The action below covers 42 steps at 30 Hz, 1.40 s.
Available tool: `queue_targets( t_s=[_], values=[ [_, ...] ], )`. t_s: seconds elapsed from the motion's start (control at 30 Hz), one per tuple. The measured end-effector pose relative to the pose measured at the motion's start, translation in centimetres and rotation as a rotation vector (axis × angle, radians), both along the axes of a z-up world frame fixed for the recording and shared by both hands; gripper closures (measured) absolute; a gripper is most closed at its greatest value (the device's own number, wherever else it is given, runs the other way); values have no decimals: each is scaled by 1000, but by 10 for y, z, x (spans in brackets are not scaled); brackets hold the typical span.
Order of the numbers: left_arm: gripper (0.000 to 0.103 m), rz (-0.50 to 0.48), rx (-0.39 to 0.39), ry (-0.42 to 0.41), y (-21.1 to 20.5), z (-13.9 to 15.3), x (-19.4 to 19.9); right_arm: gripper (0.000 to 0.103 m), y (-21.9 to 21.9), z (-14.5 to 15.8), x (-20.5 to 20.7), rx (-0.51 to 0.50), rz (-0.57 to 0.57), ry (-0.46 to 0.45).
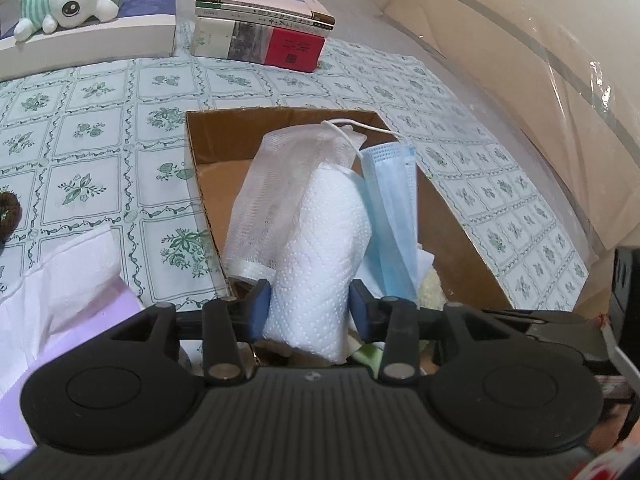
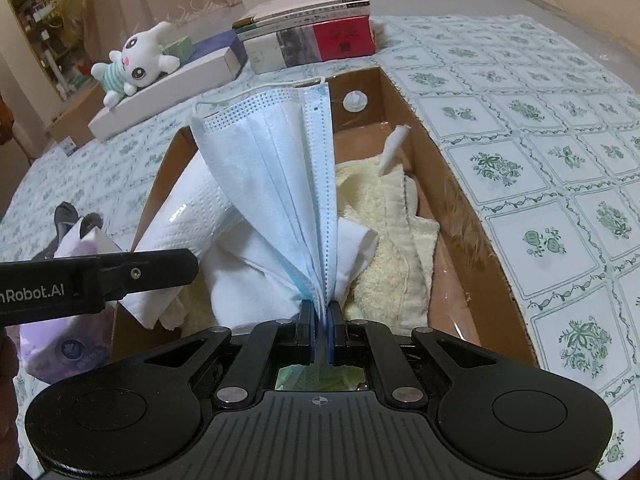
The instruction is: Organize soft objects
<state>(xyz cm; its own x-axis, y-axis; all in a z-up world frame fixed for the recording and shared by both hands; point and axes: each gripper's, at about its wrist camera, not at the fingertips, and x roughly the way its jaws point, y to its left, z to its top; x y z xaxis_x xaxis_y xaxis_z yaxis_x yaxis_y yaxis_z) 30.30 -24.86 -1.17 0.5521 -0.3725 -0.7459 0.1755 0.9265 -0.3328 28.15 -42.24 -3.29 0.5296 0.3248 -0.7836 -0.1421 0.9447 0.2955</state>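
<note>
2 wrist fisheyes looked steeply down, close over the cardboard box [image 1: 192, 140] [image 2: 460, 200]; both shared the stacked books [image 1: 260, 36] [image 2: 312, 36] beyond.

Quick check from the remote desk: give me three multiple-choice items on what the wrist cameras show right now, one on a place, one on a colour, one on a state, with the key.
1. Where does the plush toy lie?
A. in the cardboard box
B. on the flat white box past the cardboard box
C. on the book stack

2. What colour is the face mask?
A. light blue
B. black
C. pink

3. How is the right gripper?
A. wide open, nothing in it
B. shut on the face mask
C. shut on the yellow towel

Key:
1 B: the plush toy lies on the flat white box, beyond the cardboard box and beside the book stack.
2 A: the face mask is light blue.
3 B: the right gripper pinches the mask's gathered edge; the yellow towel lies loose in the box.
</note>
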Motion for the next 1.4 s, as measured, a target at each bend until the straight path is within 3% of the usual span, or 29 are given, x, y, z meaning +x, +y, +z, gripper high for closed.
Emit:
queue_targets(
  t_s=[0.23,0.4,0.43,0.5,0.53,0.57,0.93,1.03,1.4],
  values=[
    [58,-44,20,-13,-11,-1,-15,97,-16,6,-34,-76,-27,29],
    [41,-71,40,-25,-20,3,-27,97,-23,6,-47,-62,-43,23],
    [39,-71,42,-30,-20,5,-29,93,-24,7,-48,-59,-48,20],
    [35,-66,47,-43,-17,11,-35,63,-26,9,-53,-45,-66,7],
    [35,-63,47,-48,-16,13,-36,40,-27,11,-57,-35,-77,-8],
    [34,-60,46,-52,-14,15,-38,38,-28,14,-61,-19,-83,-30],
    [34,-27,37,-149,17,51,-85,38,-30,59,-121,62,-199,-182],
    [28,-13,37,-178,25,60,-105,38,-30,67,-143,90,-245,-206],
    [23,22,84,-223,60,71,-178,38,-13,83,-214,155,-328,-210]
  ],
)
